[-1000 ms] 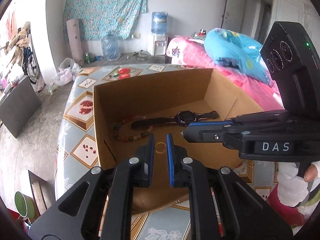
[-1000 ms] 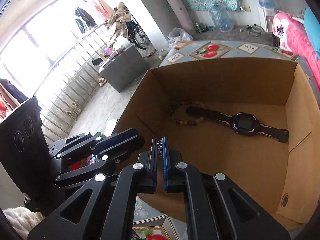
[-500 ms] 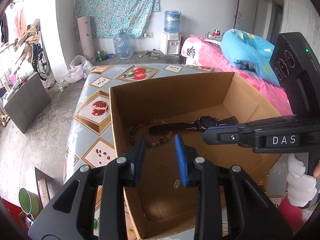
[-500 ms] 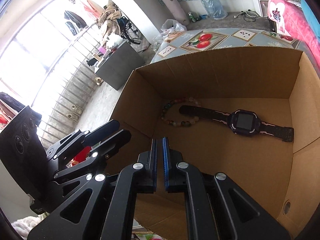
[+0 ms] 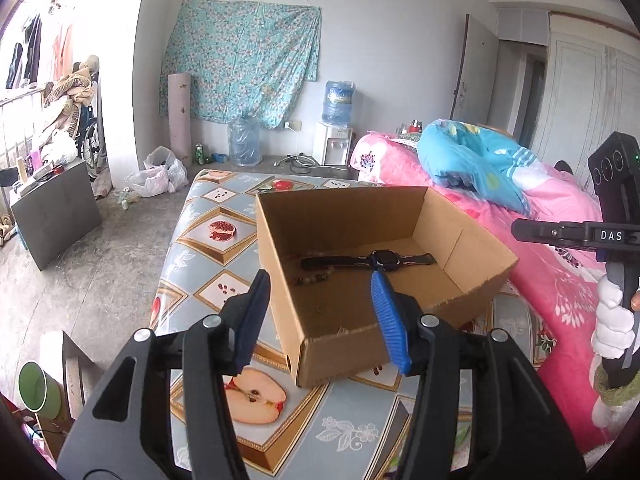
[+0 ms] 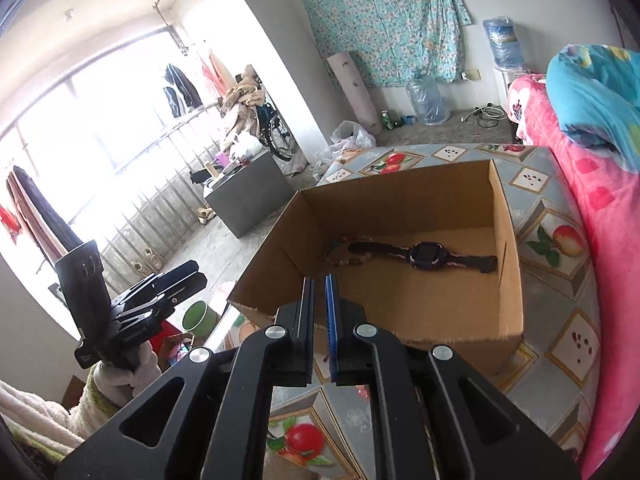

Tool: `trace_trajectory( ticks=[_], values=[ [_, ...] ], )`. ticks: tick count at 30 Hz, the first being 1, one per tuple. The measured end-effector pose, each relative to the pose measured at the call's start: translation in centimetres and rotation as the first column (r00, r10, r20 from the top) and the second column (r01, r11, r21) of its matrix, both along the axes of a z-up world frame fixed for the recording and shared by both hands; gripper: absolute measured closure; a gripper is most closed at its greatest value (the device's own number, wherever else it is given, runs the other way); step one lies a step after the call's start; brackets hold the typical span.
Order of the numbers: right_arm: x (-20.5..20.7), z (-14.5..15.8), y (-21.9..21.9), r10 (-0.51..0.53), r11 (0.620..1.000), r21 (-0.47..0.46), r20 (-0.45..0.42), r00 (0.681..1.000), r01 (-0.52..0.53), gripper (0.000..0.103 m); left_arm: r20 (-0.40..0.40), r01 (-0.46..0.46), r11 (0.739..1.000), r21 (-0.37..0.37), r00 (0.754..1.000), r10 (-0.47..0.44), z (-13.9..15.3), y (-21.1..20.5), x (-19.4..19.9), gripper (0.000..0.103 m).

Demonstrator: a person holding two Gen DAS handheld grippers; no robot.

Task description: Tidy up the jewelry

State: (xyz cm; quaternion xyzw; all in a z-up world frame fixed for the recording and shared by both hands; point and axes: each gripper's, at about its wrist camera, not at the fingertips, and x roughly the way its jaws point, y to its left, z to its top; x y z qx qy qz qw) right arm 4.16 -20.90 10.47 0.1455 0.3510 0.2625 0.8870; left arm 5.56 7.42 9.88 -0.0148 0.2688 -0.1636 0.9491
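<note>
Both claws hang above the near side of the cardboard box [image 5: 404,344]: the left claw [image 5: 320,316] is opening, its blue pads wide apart with nothing between them, and the right claw [image 6: 320,320] is clenched, its pads almost touching with nothing visible between them. Inside the box, a black watch [image 6: 424,256] lies flat on the bottom with its strap stretched out, and a bracelet of coloured beads [image 6: 344,258] lies just beside the strap end, close to the left wall of the box and touching or partly under the strap. Nearer the front wall, on the box bottom, there is a very small thing [image 5: 320,309], perhaps a ring, but it is too small to tell. The box stands on the tabletop [image 5: 200,264], which is covered with a cloth printed with fruit pictures. To the right of the tabletop is a bed with a pink cover [image 5: 560,280], and a blue quilt [image 5: 472,160] lies on it. In the left wrist view the right claw appears at the right edge, held by a hand in a white glove [image 5: 612,328]. Far behind, a floral cloth [image 5: 240,64] hangs on the wall beside a water dispenser [image 5: 334,136].
</note>
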Motion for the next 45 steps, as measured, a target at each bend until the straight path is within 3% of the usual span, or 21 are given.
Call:
trace_trajectory(
  ticks=[4, 9, 12, 20, 27, 33, 38, 45],
  values=[
    [-1.7, -4.2, 0.8, 0.007, 1.0, -0.023, -0.114, 0.993, -0.009, 0.092, -0.056, 0.012, 0.999, 0.036, 0.998, -0.01, -2.9, -0.2, -2.6, 0.038],
    [-1.0, -9.5, 5.8, 0.002, 0.957, -0.285, -0.17, 0.985, -0.051, 0.089, -0.209, 0.004, 0.997, 0.071, 0.978, 0.011, -7.9, -1.3, -3.3, 0.038],
    [-0.2, -10.9, 8.0, 0.014, 0.926, -0.372, -0.147, 0.989, -0.069, 0.089, -0.263, 0.005, 0.998, 0.06, 0.965, 0.011, -10.0, -1.6, -3.6, 0.038],
    [1.2, -13.1, 11.0, 0.031, 0.796, -0.597, -0.122, 0.992, -0.098, 0.089, -0.285, 0.02, 0.997, 0.071, 0.959, 0.001, -12.1, -2.1, -4.7, 0.038],
    [1.4, -13.6, 11.9, 0.035, 0.758, -0.644, -0.12, 0.992, -0.104, 0.093, -0.281, 0.045, 0.996, 0.075, 0.959, -0.022, -12.3, -2.1, -4.4, 0.038],
    [0.5, -9.7, 9.9, -0.02, 0.79, -0.614, -0.051, 0.998, -0.016, 0.093, -0.267, 0.048, 0.998, 0.051, 0.963, -0.032, -11.9, -1.8, -4.3, 0.038],
    [0.1, -7.0, 6.9, -0.081, 0.833, -0.552, -0.057, 0.995, 0.036, 0.093, -0.275, 0.064, 0.997, 0.033, 0.96, -0.053, -12.2, -1.7, -4.2, 0.038],
    [-0.5, -4.6, 6.9, -0.026, 0.913, -0.408, -0.079, 0.997, -0.009, 0.093, -0.267, 0.099, 0.995, 0.018, 0.959, -0.091, -12.2, -1.7, -4.8, 0.038]
  ],
)
